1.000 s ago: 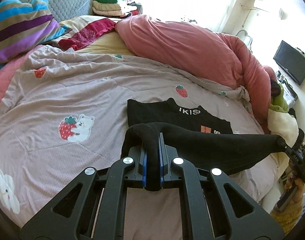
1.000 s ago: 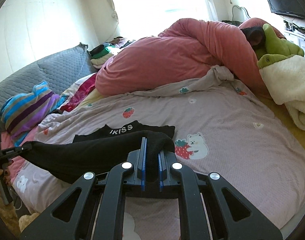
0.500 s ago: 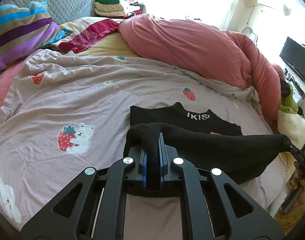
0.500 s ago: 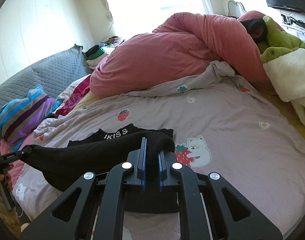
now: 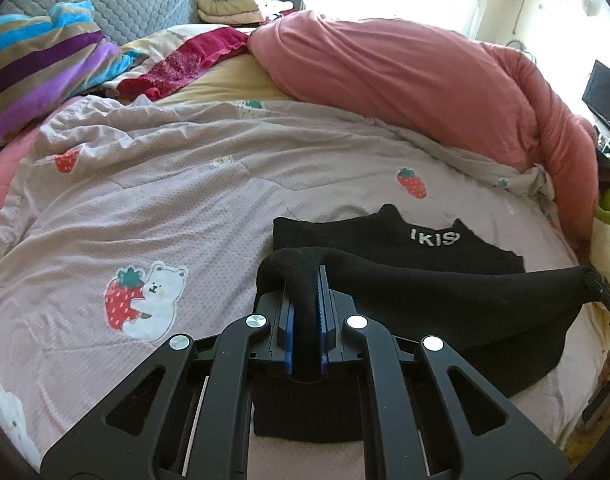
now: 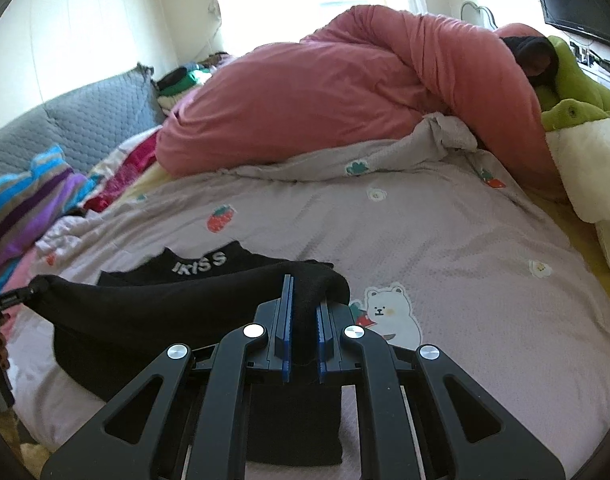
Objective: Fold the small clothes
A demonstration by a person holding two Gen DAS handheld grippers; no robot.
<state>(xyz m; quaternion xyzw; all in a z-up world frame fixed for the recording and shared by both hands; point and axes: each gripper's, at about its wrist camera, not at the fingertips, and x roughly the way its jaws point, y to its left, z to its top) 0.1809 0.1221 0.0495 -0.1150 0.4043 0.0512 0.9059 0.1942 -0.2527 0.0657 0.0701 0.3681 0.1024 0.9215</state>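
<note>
black garment (image 5: pixel 445 296) | lifted edge lower, nearer lettered collar (image 5: pixel 433 237)

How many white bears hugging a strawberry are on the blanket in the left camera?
1: the white bear hugging a red strawberry sits left of the tongs. Another white animal at the bottom-left edge is cut off.

We see a matt black knit garment (image 5: pixel 445 292), tongs (image 5: pixel 305 304) of matt black plastic — shiny metal rivets — and a finely dimpled cloth quilt (image 5: pixel 185 200).
</note>
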